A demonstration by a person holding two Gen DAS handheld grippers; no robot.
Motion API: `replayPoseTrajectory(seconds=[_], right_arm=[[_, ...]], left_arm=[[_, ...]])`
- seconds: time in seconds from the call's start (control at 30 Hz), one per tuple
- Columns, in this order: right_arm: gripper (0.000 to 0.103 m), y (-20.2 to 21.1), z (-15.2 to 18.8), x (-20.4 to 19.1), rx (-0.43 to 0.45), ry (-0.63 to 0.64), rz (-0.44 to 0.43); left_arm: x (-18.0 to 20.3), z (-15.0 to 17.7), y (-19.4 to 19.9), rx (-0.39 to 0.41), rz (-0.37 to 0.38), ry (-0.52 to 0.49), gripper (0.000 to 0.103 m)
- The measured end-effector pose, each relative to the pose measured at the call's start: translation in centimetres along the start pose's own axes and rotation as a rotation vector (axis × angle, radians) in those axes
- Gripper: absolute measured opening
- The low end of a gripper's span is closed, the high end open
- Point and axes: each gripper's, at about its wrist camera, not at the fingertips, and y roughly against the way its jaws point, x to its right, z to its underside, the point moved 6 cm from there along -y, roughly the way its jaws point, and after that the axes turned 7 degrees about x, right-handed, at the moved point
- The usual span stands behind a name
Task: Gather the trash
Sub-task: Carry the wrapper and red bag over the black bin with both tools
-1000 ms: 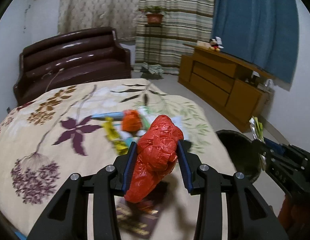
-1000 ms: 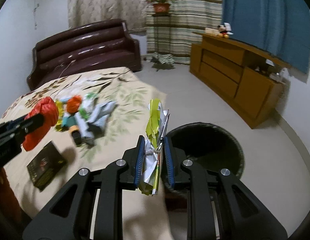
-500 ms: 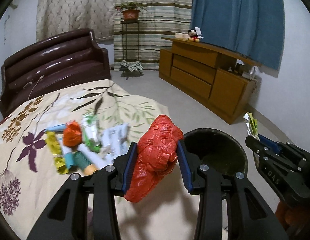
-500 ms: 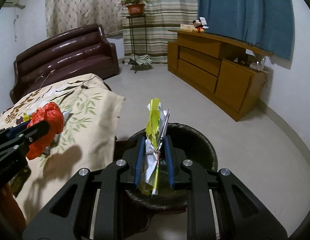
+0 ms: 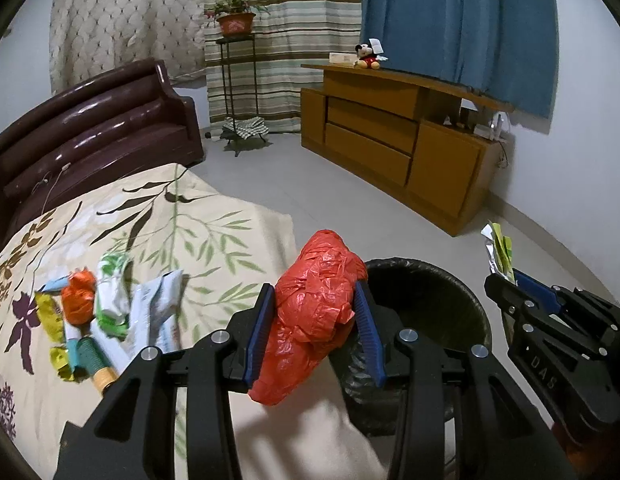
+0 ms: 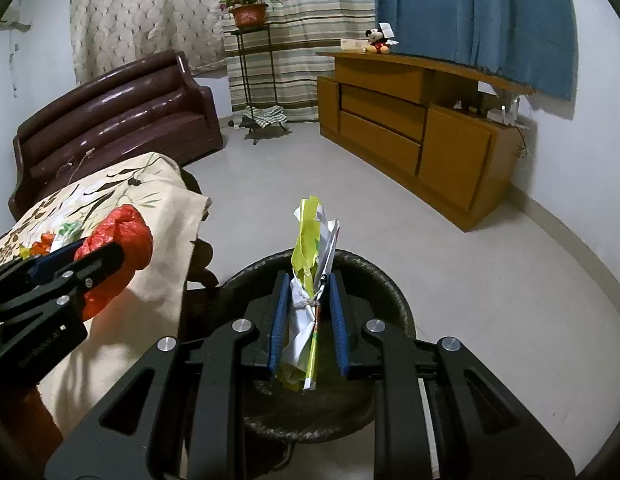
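Observation:
My left gripper (image 5: 314,294) is shut on a crumpled red plastic bag (image 5: 317,312) and holds it at the table's edge, beside the rim of the black trash bin (image 5: 441,284). My right gripper (image 6: 308,280) holds a yellow-green and white wrapper (image 6: 311,252) over the bin (image 6: 373,276); its jaws have parted slightly and the wrapper still stands between them. The right gripper also shows in the left wrist view (image 5: 505,280), and the left gripper with the bag in the right wrist view (image 6: 110,256). Several more wrappers and an orange wad (image 5: 80,296) lie on the floral tablecloth (image 5: 170,220).
A dark brown sofa (image 5: 86,132) stands behind the table. A wooden cabinet (image 5: 393,136) lines the right wall. A plant stand (image 5: 236,80) is by the striped curtain. Pale tiled floor (image 6: 489,264) surrounds the bin.
Both grippers moved right, from over the table toward the bin. The right gripper's jaws have widened a little around the wrapper. The left still grips the red bag.

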Motion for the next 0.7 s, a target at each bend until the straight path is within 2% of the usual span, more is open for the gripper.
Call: replayPoseTrajectory(seconds=[0.7], right_arm=[[0.021, -2.1, -0.2, 1.3, -0.011, -0.025, 0.017]], left_arm=[[2.4, -0.9, -2.8, -0.033, -0.010, -0.034, 0.042]])
